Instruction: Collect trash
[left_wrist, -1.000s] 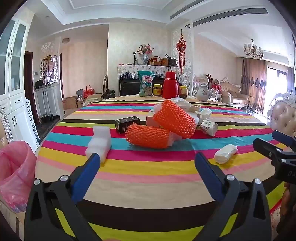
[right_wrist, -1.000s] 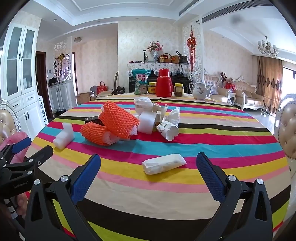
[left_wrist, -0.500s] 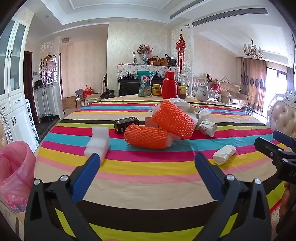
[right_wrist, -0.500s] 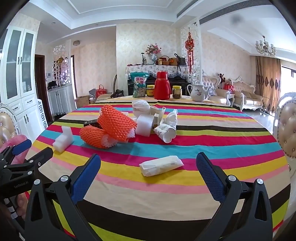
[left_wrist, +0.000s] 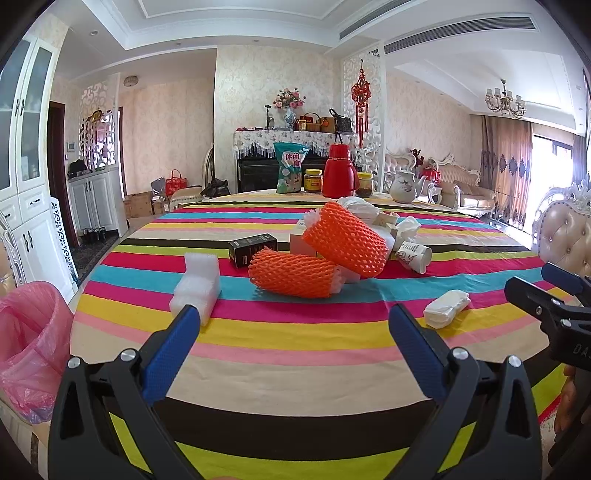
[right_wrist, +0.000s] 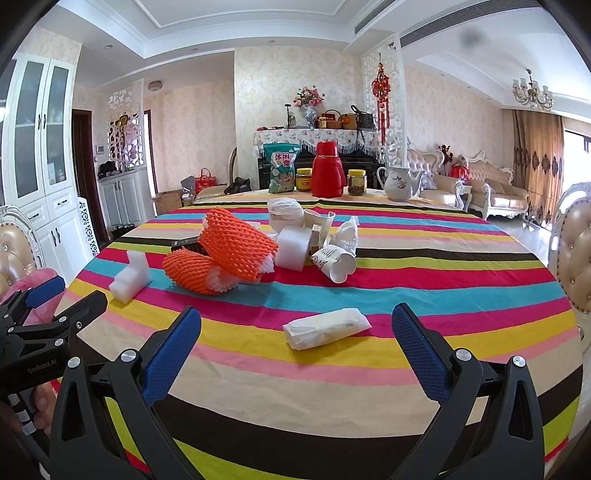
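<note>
Trash lies on a round table with a striped cloth (left_wrist: 295, 350). Two orange foam nets (left_wrist: 295, 273) (right_wrist: 236, 247) sit mid-table, with a white foam block (left_wrist: 195, 284) (right_wrist: 131, 275) to their left and a black box (left_wrist: 253, 249) behind. A crumpled paper cup (left_wrist: 415, 254) (right_wrist: 334, 264) and white wrappers lie to the right. A white tissue packet (left_wrist: 447, 308) (right_wrist: 325, 326) lies nearest. My left gripper (left_wrist: 295, 332) is open and empty above the near edge. My right gripper (right_wrist: 295, 332) is open and empty, just short of the tissue packet.
A bin with a pink bag (left_wrist: 29, 347) stands left of the table. At the table's far edge stand a red thermos (left_wrist: 338, 171), jars, a snack bag (left_wrist: 290, 168) and a white teapot (left_wrist: 402, 186). Padded chairs (right_wrist: 572, 254) flank the table.
Both grippers have shifted slightly, so the table objects sit a little lower and further left in view. Nothing was grasped or moved.
</note>
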